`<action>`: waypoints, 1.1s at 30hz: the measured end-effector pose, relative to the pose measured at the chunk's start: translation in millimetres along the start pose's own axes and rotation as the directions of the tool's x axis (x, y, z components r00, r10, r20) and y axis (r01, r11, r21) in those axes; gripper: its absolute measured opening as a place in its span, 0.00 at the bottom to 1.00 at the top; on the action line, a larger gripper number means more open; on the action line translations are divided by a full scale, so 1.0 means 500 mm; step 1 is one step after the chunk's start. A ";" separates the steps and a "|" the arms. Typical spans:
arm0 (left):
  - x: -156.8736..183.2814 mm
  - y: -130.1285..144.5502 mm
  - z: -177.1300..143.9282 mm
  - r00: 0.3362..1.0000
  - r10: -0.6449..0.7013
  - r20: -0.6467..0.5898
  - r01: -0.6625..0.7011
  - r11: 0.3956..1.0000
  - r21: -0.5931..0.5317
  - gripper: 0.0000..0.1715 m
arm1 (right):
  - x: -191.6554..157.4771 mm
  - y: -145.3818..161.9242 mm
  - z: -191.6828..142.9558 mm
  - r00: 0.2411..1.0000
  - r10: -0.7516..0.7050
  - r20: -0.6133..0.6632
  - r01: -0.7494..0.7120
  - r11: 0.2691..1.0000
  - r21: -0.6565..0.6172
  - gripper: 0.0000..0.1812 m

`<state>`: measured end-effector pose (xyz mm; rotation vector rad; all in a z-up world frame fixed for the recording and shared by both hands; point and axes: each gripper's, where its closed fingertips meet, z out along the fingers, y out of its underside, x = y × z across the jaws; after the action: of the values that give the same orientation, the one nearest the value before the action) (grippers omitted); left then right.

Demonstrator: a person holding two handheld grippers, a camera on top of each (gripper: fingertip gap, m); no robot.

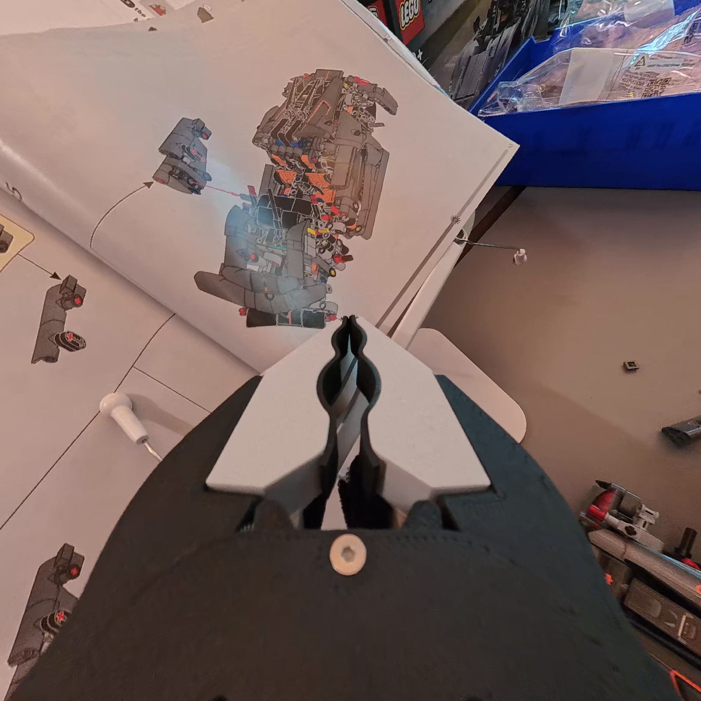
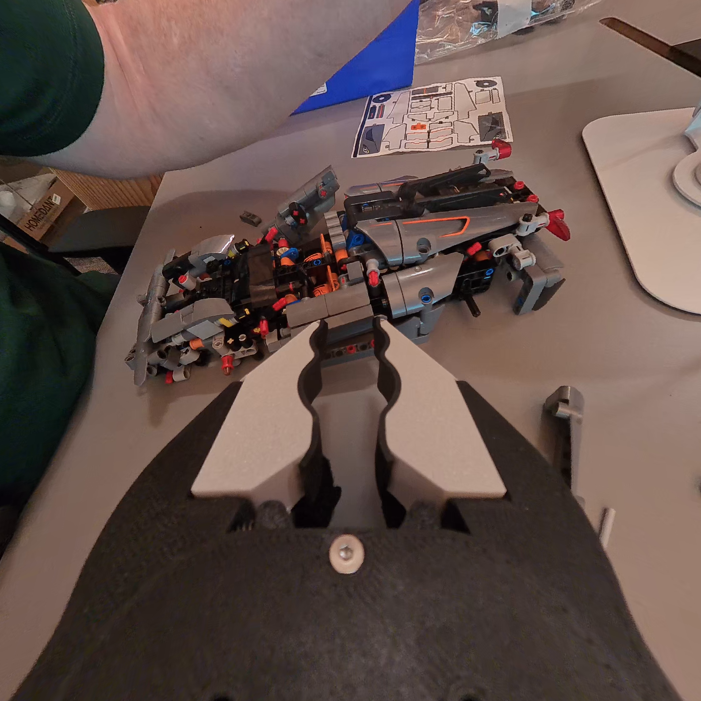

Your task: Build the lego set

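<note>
Hovering spread at the stiff lego car (image 2: 341, 265), the right gripper (image 2: 348, 322) should take its solid grey sill (panels look fragile).

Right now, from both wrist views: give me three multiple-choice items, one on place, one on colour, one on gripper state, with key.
1. The sticker sheet lies where?
A. on the table beyond the car model
B. under the model
C. in the bin

2. The bin is which colour?
A. red
B. blue
C. green

3. The left gripper and right gripper are:
A. both open
B. left open, right shut
C. left shut, right open

Key: A, it lies flat behind the model; B, its wall is blue; C, left tips meet, right tips stand apart.
</note>
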<state>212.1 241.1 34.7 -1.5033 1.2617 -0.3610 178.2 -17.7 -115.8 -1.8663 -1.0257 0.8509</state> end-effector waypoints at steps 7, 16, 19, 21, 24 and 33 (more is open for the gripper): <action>0.000 0.001 0.001 1.000 -0.002 -0.002 0.002 1.000 -0.006 0.00 | 0.002 -0.002 -0.002 1.000 0.006 -0.001 -0.006 1.000 0.010 0.12; 0.001 0.004 0.003 1.000 -0.002 -0.015 0.001 0.999 -0.033 0.00 | 0.000 -0.008 -0.005 1.000 0.007 0.002 -0.007 1.000 0.029 0.12; 0.001 0.004 0.003 1.000 -0.008 -0.019 0.007 0.999 -0.036 0.00 | -0.016 -0.015 -0.005 0.999 0.004 0.046 -0.006 0.999 0.051 0.11; 0.001 0.004 0.003 1.000 -0.010 -0.022 0.010 0.999 -0.035 0.00 | -0.027 -0.020 -0.004 0.998 -0.013 0.068 0.009 0.998 0.063 0.10; 0.002 0.004 0.003 1.000 -0.010 -0.022 0.010 0.999 -0.034 0.00 | -0.060 -0.025 0.000 0.990 -0.078 0.118 0.070 0.995 0.068 0.10; 0.002 0.003 0.003 1.000 -0.013 -0.026 0.012 0.999 -0.034 0.00 | -0.109 -0.008 0.036 0.966 -0.199 0.163 0.199 0.980 0.016 0.16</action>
<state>212.7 241.4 32.5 -1.5404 1.2856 -0.3700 137.8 -58.4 -110.9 -1.6804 -1.2915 0.8942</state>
